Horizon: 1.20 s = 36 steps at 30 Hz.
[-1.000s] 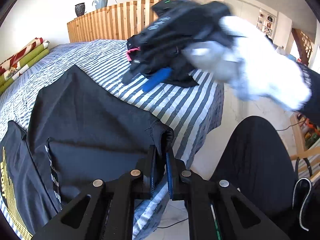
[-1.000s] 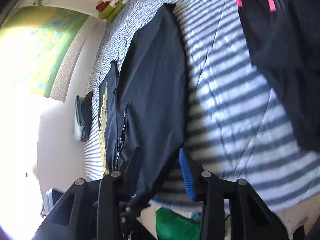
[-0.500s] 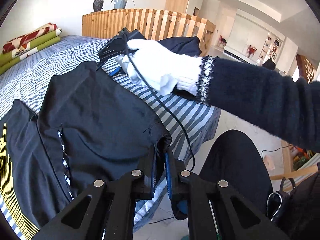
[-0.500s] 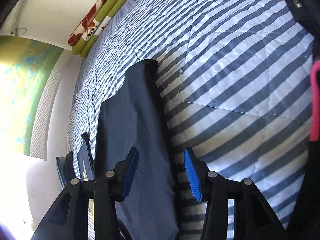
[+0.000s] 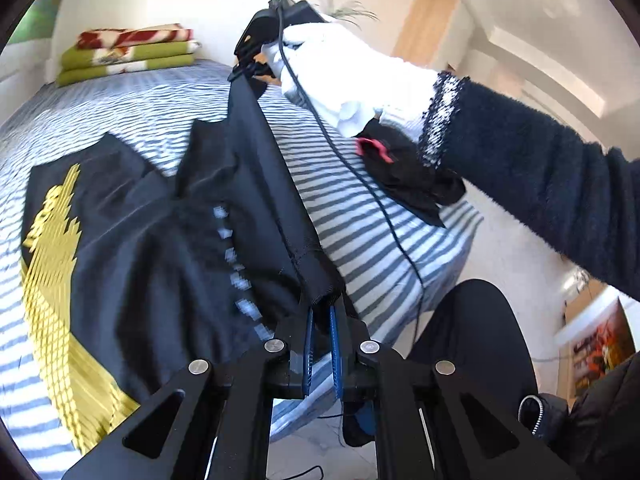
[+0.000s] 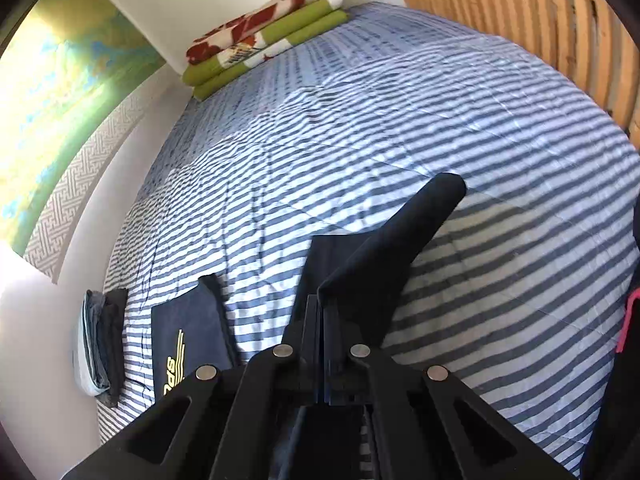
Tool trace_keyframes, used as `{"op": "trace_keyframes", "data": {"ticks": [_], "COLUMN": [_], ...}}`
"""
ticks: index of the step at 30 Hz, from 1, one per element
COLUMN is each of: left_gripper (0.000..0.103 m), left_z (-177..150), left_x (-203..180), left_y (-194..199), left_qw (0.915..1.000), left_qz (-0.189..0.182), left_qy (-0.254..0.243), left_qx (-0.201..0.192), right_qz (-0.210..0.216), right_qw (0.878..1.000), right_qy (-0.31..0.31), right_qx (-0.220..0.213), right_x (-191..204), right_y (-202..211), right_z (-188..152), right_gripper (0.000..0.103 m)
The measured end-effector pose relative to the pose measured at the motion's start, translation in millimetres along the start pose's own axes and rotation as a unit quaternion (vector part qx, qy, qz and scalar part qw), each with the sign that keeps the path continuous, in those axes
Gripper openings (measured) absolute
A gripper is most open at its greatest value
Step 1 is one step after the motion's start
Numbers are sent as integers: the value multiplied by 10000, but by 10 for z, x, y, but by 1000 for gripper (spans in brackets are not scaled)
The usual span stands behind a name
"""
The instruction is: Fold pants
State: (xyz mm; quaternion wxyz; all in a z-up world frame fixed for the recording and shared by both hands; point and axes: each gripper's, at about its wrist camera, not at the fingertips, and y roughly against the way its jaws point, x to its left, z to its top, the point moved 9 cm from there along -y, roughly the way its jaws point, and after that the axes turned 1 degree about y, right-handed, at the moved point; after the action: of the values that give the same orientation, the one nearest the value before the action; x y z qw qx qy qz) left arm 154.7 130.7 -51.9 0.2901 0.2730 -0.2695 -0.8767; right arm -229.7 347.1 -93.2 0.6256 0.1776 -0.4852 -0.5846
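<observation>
Black fabric fills the left wrist view: the pants [image 5: 240, 208] are lifted off the striped bed cover [image 5: 360, 216], stretched in a taut ridge between the two tools. The left gripper [image 5: 320, 320] is clamped on a hemmed corner of the pants at the near edge of the bed cover. At the far end of the ridge, the gloved right hand [image 5: 340, 64] carries the other tool, whose cable [image 5: 360, 184] trails down across the bed cover. A garment with yellow print [image 5: 52, 280] lies flat on the bed cover beside the pants. If the lifted cloth sweeps sideways, it could drag that garment out of shape, and the loose cable might snag a fold.

From the right wrist view, the right gripper [image 6: 322, 320] has its jaws pressed together on a pants edge, a free flap [image 6: 420, 216] drooping forward over the bed cover. Only a thin bite of cloth looks pinched, so a hard pull could slip it free and collapse the fold.
</observation>
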Motion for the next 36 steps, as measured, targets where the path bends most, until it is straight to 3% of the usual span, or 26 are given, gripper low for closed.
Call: {"op": "trace_keyframes", "data": {"ticks": [7,11,19,24,27,31,34,36], "left_gripper": [7,6,6,6,6,6,6,6], "left_z": [-425,-698,-997,-1068,-1098,-1102,-1117,-1154], "left_x": [737,1090,1511,1572,1540,1536,1548,1558], "left_y": [557,750,832,814,810,867,933,963], "left_qw": [9925,9839,9719,9695,9701,9692,9654,9633], "left_qz": [376,486,598,652,673,846,931,976], "left_qy": [1092,1642,2202,2297,2284,2246,2352,2414], "left_qx": [-408,-510,-576,-549,-472,-546,-636,-647], "right_qz": [-61,-245,-824,-807,-262,402,914,994], "right_qw": [9922,9822,9626,9553,9549,9631,9682,9674], "right_qy": [1178,1734,2339,2560,2531,2335,2023,2035], "right_qx": [398,686,1095,1243,1532,1274,1154,1137], "right_x": [1499,2099,2590,2790,2941,2942,2664,2377], "right_y": [-558,-996,-1672,-1844,-1760,-1165,-536,-157], "right_z": [-362,-712,-1191,-1421,-1519,-1362,-1317,-1443], "right_gripper": [1,1,1,4,16,27,30,32]}}
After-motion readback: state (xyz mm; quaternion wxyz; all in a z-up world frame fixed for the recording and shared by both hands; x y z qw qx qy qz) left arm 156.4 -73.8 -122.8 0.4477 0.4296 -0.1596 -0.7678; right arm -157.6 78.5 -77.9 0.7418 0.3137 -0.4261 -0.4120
